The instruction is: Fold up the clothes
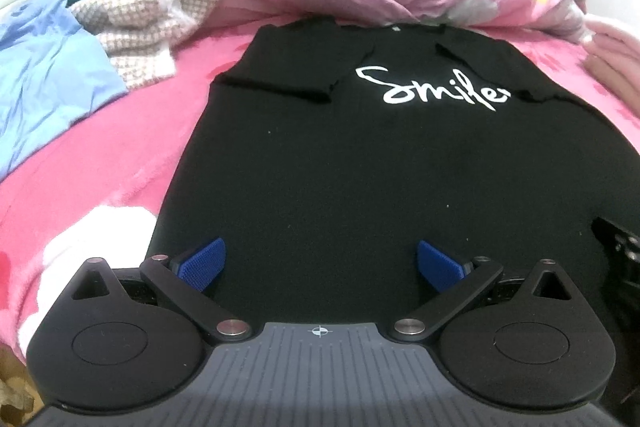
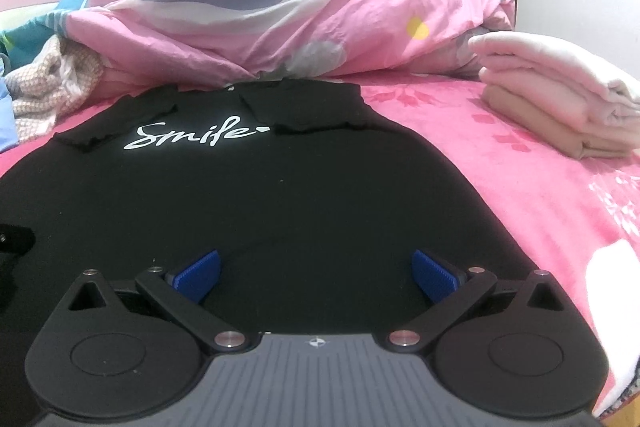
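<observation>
Lying flat, black shirt [image 1: 340, 155] spreads beneath both tongs [image 1: 320, 267] [image 2: 316, 273], wide open, seemingly empty.

The T-shirt [image 1: 352, 163] lies flat on the bed [image 2: 520, 179], sleeves folded in, collar toward the heaped duvet [image 2: 280, 23] behind it. Loose clothes [image 1: 132, 27] lie to its left, a folded stack [image 2: 560, 107] to its right. Both grippers, the left gripper [image 1: 320, 271] and the right gripper [image 2: 316, 275], sit side by side over its near hem.
</observation>
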`<action>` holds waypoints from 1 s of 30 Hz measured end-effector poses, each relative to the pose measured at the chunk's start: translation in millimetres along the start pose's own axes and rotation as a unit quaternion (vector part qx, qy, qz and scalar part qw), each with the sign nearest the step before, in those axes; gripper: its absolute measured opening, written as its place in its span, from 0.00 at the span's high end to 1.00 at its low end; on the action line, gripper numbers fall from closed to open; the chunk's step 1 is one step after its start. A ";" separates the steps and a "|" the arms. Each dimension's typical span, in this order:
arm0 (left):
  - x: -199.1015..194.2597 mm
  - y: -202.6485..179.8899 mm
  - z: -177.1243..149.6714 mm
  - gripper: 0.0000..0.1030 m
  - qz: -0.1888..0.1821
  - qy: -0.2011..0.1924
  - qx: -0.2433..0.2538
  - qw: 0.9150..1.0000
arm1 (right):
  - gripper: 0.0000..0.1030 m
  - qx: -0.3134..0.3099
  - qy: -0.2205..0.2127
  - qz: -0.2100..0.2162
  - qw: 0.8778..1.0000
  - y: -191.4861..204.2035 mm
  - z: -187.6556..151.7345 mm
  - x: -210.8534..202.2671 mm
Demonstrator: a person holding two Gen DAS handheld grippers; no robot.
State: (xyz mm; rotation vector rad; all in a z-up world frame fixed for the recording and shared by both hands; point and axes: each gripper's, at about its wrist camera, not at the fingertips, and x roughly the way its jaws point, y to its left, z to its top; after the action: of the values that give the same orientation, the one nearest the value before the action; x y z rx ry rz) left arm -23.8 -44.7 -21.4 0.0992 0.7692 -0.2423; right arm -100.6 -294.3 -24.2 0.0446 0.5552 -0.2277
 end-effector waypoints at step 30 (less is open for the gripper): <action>-1.8 -2.8 2.6 0.00 0.016 0.028 -0.026 0.999 | 0.00 0.006 -0.008 -0.005 1.000 2.2 -17.9 -26.2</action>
State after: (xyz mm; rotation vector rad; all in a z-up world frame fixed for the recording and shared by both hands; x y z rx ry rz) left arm -24.0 -47.5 -18.3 0.0699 0.8278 -0.1902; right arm -131.0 -285.0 -25.7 0.0509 0.5392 -0.2413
